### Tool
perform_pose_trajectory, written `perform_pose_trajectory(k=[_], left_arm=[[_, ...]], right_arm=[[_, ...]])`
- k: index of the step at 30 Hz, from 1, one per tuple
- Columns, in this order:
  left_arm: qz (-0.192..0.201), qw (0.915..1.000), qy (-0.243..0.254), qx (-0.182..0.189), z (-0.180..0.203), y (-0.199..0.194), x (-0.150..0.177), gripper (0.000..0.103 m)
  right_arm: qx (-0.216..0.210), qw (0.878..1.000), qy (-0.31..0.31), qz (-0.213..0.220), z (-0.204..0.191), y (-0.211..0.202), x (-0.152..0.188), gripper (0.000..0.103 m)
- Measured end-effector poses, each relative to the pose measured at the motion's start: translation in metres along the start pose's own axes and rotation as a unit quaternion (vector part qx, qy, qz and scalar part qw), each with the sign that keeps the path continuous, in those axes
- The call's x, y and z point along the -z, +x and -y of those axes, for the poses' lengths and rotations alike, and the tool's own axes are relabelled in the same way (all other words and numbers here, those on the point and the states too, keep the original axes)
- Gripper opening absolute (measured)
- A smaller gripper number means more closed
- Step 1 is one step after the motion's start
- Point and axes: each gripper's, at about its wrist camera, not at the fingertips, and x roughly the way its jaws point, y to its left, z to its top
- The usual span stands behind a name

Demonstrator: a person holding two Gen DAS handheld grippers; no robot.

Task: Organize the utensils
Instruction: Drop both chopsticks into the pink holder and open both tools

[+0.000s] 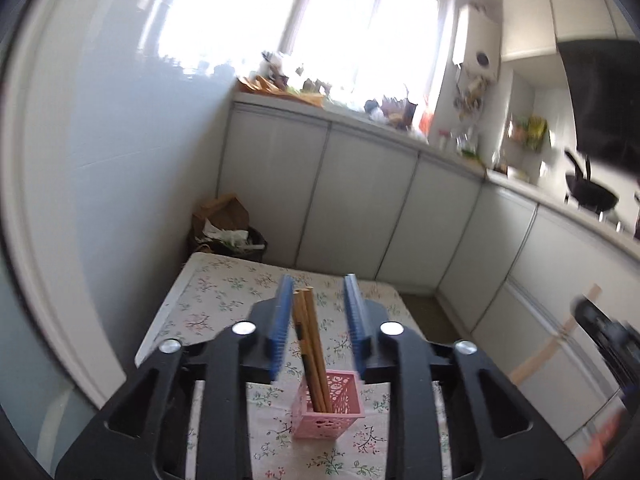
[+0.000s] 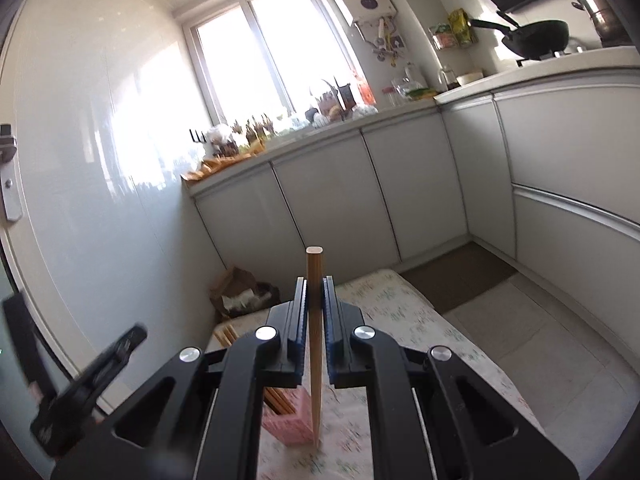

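A pink lattice basket [image 1: 328, 408] stands on the floral-cloth table [image 1: 216, 296] with several wooden chopsticks [image 1: 308, 340] leaning in it. My left gripper [image 1: 318, 280] is open, its blue pads either side of the chopstick tops; the sticks lean close to the left pad, not clamped. My right gripper [image 2: 315, 280] is shut on a single wooden chopstick [image 2: 315, 264], held upright, its lower end just right of the basket [image 2: 292, 424]. The left gripper [image 2: 96, 384] shows as a dark blur at the left of the right wrist view.
A bin stuffed with a paper bag [image 1: 228, 228] stands beyond the table's far left corner. Grey cabinet doors [image 1: 360, 200] run under a cluttered counter [image 1: 384, 112] beneath the window. A black wok [image 1: 592, 196] sits on the stove to the right. Tiled floor [image 2: 532, 340] lies right of the table.
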Motion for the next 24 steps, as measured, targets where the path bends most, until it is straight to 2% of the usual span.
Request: perform_pose_trajectory(k=[4, 7, 14, 18, 23, 24], left_arm=[[0.016, 0.9995, -0.022, -0.018, -0.022, -0.017, 0.002, 0.029], [0.012, 0.9994, -0.025, -0.021, -0.032, -0.017, 0.001, 0.029], [-0.009, 0.999, -0.035, -0.026, -0.049, -0.009, 0.007, 0.029], [-0.006, 0.9992, -0.024, -0.03, -0.045, -0.013, 0.007, 0.032], [-0.006, 0.9996, -0.004, -0.027, -0.029, -0.021, 0.009, 0.039], [-0.006, 0.9996, 0.002, -0.027, -0.025, -0.023, 0.009, 0.041]], right_arm=[[-0.009, 1.0, -0.011, 0.027, -0.028, 0.022, -0.003, 0.008], [-0.006, 0.999, -0.028, 0.045, -0.043, 0.038, 0.008, 0.008], [0.01, 0.998, -0.056, 0.01, -0.054, 0.079, 0.059, 0.009], [0.015, 0.998, -0.062, 0.014, -0.054, 0.063, 0.062, 0.031], [0.033, 0.996, -0.074, 0.029, -0.047, 0.018, 0.049, 0.033], [0.038, 0.996, -0.073, 0.029, -0.042, 0.008, 0.046, 0.036]])
